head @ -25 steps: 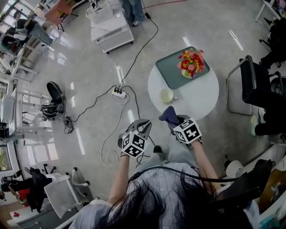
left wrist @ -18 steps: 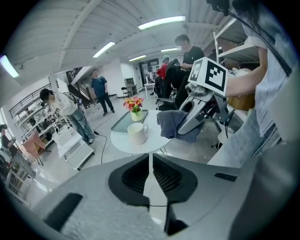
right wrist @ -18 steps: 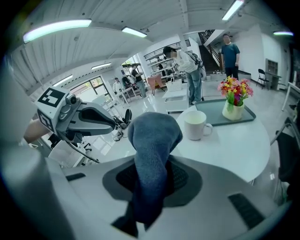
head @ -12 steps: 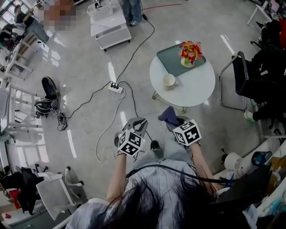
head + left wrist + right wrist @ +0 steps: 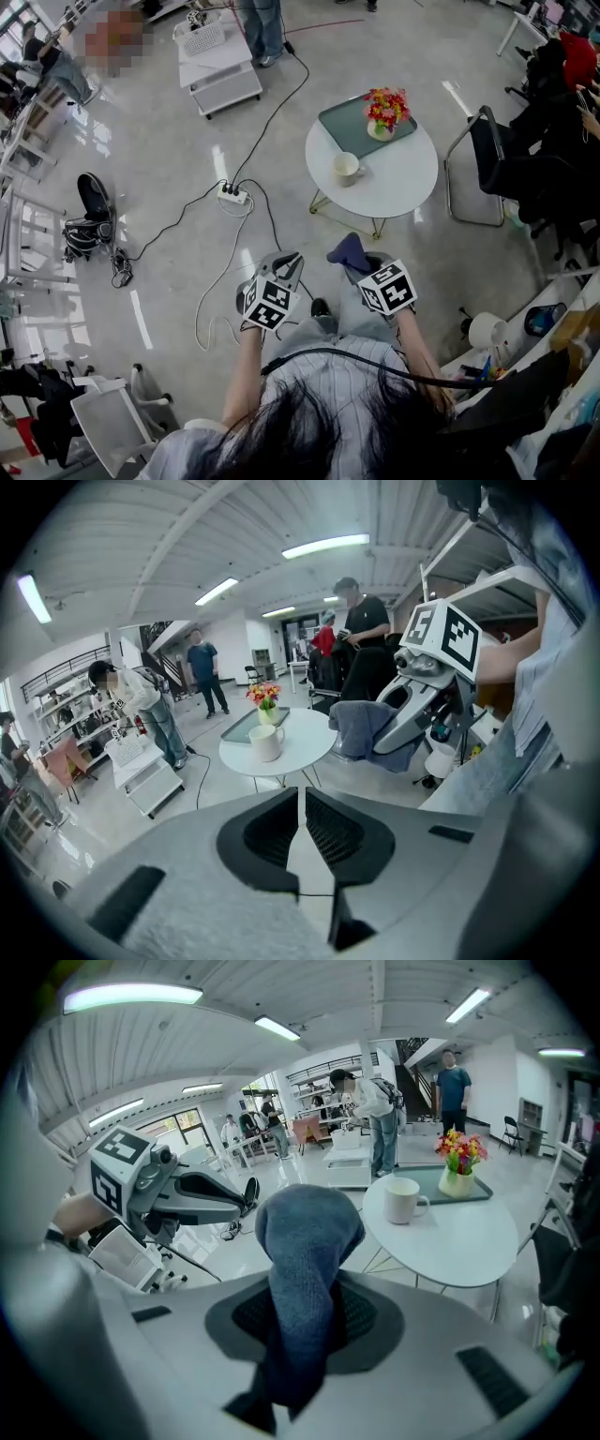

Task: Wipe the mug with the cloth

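While held forward side by side | right tool (image 5: 366,267) clamps blue cloth (image 5: 349,251) | left tool (image 5: 288,262) closed, empty | mug (image 5: 346,168) well apart

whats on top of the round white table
A cream mug and a green tray, with a vase of flowers standing on the tray. The patch of tray under the vase is hidden.

One left gripper (image 5: 287,261), one right gripper (image 5: 364,269), one cloth (image 5: 349,251) between the right's jaws. Ahead of both: one table (image 5: 403,180), one mug (image 5: 345,167), one tray (image 5: 342,127), one flower vase (image 5: 382,117).
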`<state>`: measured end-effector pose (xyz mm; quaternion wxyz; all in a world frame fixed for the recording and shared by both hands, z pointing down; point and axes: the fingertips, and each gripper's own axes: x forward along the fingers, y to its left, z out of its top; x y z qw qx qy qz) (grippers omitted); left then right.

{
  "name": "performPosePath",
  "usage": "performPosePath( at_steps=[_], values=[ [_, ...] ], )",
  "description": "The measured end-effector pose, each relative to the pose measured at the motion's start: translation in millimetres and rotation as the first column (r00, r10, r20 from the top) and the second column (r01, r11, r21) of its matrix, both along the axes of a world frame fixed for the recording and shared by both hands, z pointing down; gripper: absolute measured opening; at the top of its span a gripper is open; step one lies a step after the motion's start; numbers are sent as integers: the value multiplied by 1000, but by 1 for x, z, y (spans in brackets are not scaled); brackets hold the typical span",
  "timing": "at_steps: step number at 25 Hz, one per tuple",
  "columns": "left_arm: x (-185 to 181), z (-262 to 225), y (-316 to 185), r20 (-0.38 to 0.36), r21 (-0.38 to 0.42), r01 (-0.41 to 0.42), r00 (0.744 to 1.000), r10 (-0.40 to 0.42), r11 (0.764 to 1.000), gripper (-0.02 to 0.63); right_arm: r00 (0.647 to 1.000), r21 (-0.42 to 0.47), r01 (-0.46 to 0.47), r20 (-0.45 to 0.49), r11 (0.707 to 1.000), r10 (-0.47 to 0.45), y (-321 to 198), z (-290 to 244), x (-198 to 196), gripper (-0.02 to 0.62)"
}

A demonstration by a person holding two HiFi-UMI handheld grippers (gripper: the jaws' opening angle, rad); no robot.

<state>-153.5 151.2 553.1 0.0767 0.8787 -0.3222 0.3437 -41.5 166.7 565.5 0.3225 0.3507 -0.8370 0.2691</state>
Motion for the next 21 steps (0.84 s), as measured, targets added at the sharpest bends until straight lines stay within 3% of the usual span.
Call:
performPosePath(
  at_steps=[15, 21],
  values=[
    [-4, -4, 0, -12, 30, -12, 1000, 13, 999, 37, 1000, 20, 6, -9, 1000, -6, 3, -1, -14, 101],
    [-21, -4, -1, -26, 26, 64, 998, -63, 998, 37, 998, 11, 64, -5, 998, -64, -5, 1, -29, 101]
  ],
)
